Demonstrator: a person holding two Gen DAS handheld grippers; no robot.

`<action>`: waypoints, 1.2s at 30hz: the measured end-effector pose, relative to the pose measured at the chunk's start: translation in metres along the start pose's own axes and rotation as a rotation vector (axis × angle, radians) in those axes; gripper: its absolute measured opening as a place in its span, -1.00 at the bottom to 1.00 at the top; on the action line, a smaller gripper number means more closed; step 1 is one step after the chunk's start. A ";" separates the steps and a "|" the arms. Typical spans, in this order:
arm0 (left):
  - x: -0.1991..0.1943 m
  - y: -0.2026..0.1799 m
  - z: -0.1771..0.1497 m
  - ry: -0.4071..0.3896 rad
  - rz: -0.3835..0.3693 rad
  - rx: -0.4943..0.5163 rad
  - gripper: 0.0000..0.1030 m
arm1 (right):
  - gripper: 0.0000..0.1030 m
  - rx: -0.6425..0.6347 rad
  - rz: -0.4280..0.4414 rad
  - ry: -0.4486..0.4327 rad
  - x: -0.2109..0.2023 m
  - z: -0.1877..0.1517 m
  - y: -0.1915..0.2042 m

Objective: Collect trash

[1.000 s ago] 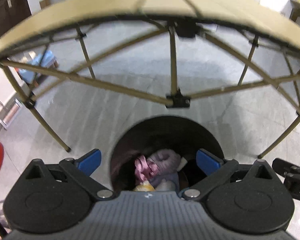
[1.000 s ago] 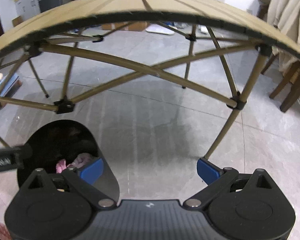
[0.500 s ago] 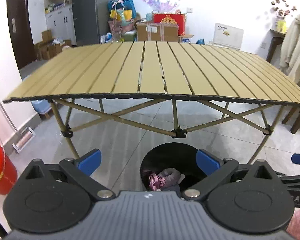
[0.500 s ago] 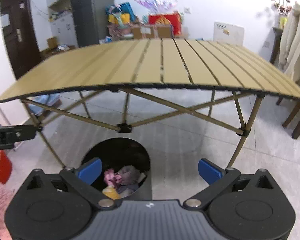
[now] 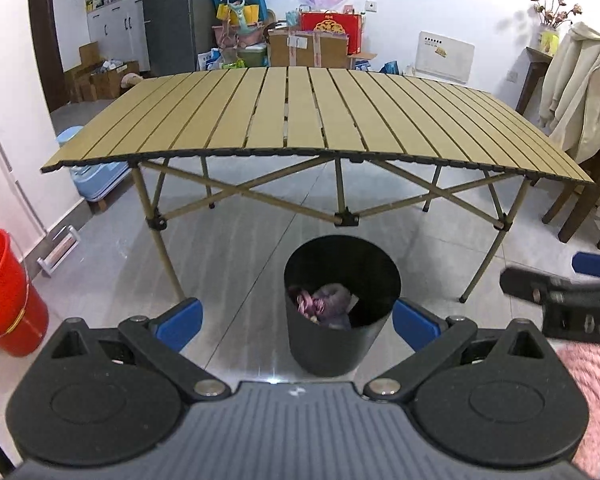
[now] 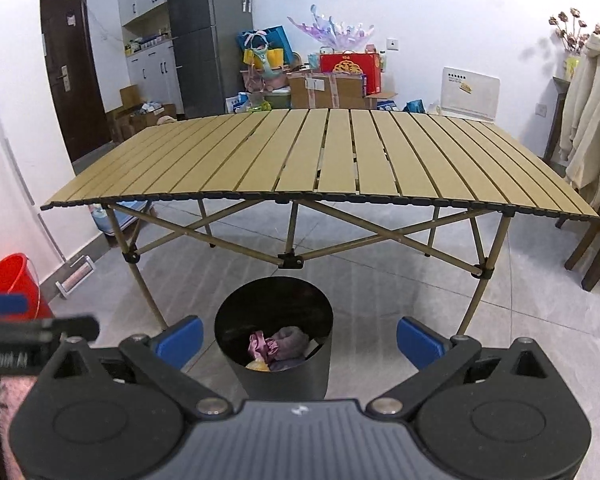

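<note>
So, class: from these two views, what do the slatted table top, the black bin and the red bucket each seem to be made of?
Table top: tan slats with a matte finish, perhaps painted metal or wood-look laminate; no grain shows.
Black bin: smooth, thin-walled, likely plastic, with a dull sheen.
Red bucket: glossy moulded plastic, going by its bright, even colour.

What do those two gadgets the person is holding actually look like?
Both match. The left gripper and right gripper each have a ribbed grey body, two round black discs, black linkage arms with silver pins, and blue fingertips. White lettering runs along one's side. A fuzzy pink sleeve shows.
</note>
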State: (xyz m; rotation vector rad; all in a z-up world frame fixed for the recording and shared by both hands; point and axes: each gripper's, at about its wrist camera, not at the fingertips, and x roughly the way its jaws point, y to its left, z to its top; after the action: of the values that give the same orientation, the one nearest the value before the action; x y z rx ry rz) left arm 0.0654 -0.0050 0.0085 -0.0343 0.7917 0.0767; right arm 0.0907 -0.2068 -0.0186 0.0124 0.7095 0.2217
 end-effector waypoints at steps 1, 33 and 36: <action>-0.005 0.002 -0.003 0.001 0.006 -0.002 1.00 | 1.00 0.006 0.002 0.005 -0.003 0.001 0.002; -0.026 0.010 -0.017 0.032 0.002 -0.005 1.00 | 1.00 -0.001 -0.046 0.099 -0.013 -0.007 0.021; -0.026 0.010 -0.017 0.033 0.003 -0.005 1.00 | 1.00 -0.001 -0.046 0.098 -0.013 -0.007 0.021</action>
State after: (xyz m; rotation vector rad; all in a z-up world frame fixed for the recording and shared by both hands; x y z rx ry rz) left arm 0.0347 0.0022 0.0151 -0.0393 0.8241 0.0811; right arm 0.0720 -0.1893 -0.0137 -0.0153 0.8063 0.1795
